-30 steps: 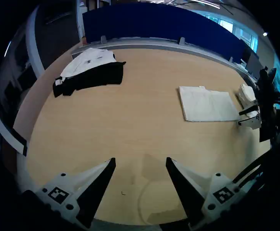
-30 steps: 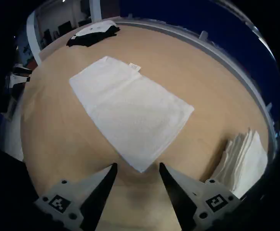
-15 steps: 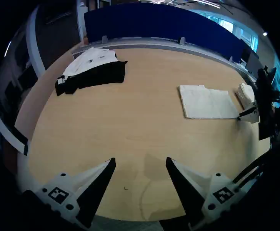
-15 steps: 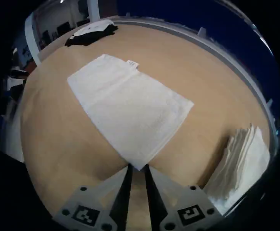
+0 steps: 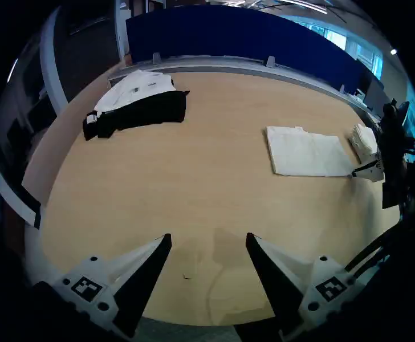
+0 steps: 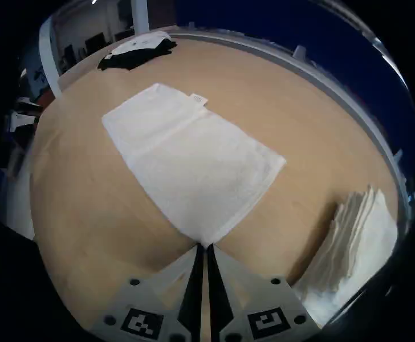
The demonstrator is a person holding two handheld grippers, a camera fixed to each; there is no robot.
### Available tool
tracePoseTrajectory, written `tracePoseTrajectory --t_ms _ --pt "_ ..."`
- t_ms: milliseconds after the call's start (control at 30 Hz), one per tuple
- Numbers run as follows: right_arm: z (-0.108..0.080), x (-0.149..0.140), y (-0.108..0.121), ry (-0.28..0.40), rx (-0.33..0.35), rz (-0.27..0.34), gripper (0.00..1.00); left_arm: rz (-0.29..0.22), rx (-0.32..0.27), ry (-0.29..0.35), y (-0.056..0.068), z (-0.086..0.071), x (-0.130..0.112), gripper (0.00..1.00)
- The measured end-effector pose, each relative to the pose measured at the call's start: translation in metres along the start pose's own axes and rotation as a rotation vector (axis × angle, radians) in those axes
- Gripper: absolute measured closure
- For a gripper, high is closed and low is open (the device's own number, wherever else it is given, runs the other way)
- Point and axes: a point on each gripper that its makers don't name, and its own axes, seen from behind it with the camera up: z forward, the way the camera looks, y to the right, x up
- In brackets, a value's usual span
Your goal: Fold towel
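Over the near edge of the table (image 5: 207, 171), the left gripper (image 5: 207, 239) hangs with its fingers wide apart, holding nothing. Farther along, the right gripper (image 6: 202, 248) has its fingers closed together at the near corner of the towel (image 6: 190, 165), which lies flat; whether they pinch cloth is unclear. Folded cloths (image 6: 361, 239) sit just beside the towel, and black and white clothes (image 5: 136, 105) lie far beyond.

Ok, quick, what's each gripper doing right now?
Left gripper: open, holding nothing, above the table.
Right gripper: closed, pinching the near corner of the towel.
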Motion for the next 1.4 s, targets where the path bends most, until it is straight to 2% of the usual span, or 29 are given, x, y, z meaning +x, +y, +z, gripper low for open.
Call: tracePoseTrajectory --t_ms 200,400,700,900,1400 --pt "-0.011 0.017 0.004 0.04 -0.022 -0.008 0.95 -0.003 -0.002 0.001 0.0 -0.004 0.0 0.03" --pt "-0.028 0.046 0.009 0.094 -0.053 -0.028 0.95 -0.005 -0.006 0.007 -0.001 -0.007 0.002 0.03" --pt "-0.042 0.105 0.003 0.169 -0.073 -0.109 0.95 -0.01 -0.009 0.03 -0.005 -0.008 0.007 0.03" --pt "-0.044 0.136 -0.003 0.196 -0.081 -0.164 0.96 -0.016 -0.011 0.037 -0.006 -0.012 0.007 0.03" --pt "-0.031 0.169 -0.027 0.204 -0.051 -0.233 0.96 -0.02 -0.013 0.056 -0.006 -0.02 0.008 0.03"
